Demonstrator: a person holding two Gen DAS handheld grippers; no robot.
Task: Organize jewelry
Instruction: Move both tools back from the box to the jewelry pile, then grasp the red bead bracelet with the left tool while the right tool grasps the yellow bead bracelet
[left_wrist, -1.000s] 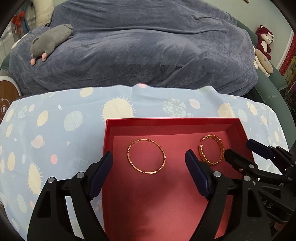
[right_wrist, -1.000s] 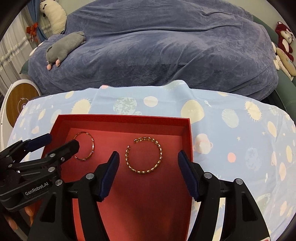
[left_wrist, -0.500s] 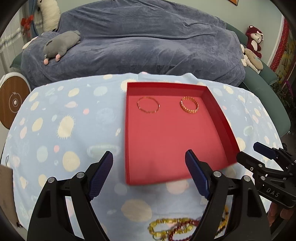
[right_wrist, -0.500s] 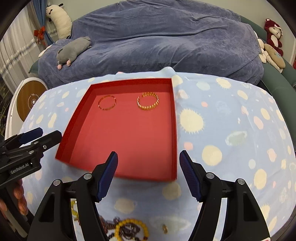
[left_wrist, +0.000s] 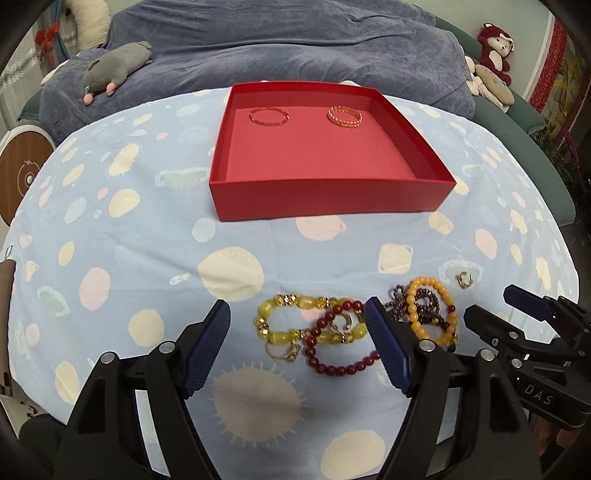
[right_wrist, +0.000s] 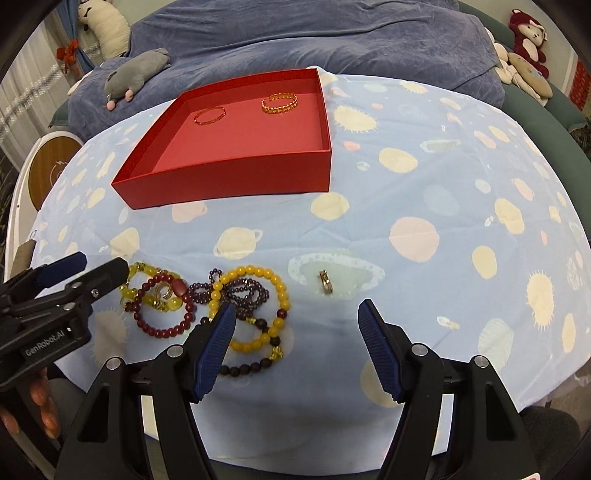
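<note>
A red box (left_wrist: 325, 199) stands at the far middle of the table. Inside it lie a thin gold bangle (left_wrist: 269, 116) and a gold chain bangle (left_wrist: 344, 117). Near the front edge is a tangle of bracelets: a yellow-green one (left_wrist: 284, 302), a dark red bead one (left_wrist: 340, 365), an amber bead one (right_wrist: 258, 273) and purple beads (right_wrist: 201, 291). A small gold ring (right_wrist: 325, 282) lies apart to their right. My left gripper (left_wrist: 297, 310) hovers over the yellow-green and red bracelets. Its jaws are closing, and its pads press on nothing. My right gripper (right_wrist: 295, 310) is open above bare cloth between the amber bracelet and the ring.
A light blue cloth (right_wrist: 424, 206) printed with planets and suns covers the round table. Behind it is a couch under a dark blue cover (left_wrist: 295, 44) with a grey plush (left_wrist: 114, 70). Red and cream plush toys (left_wrist: 493, 48) sit at the far right. A round wooden disc (left_wrist: 22, 177) stands at the left.
Both grippers have pulled back from over the red box toward the near edge of the table. The box now lies far off and the bracelet pile has come into view beneath them.
</note>
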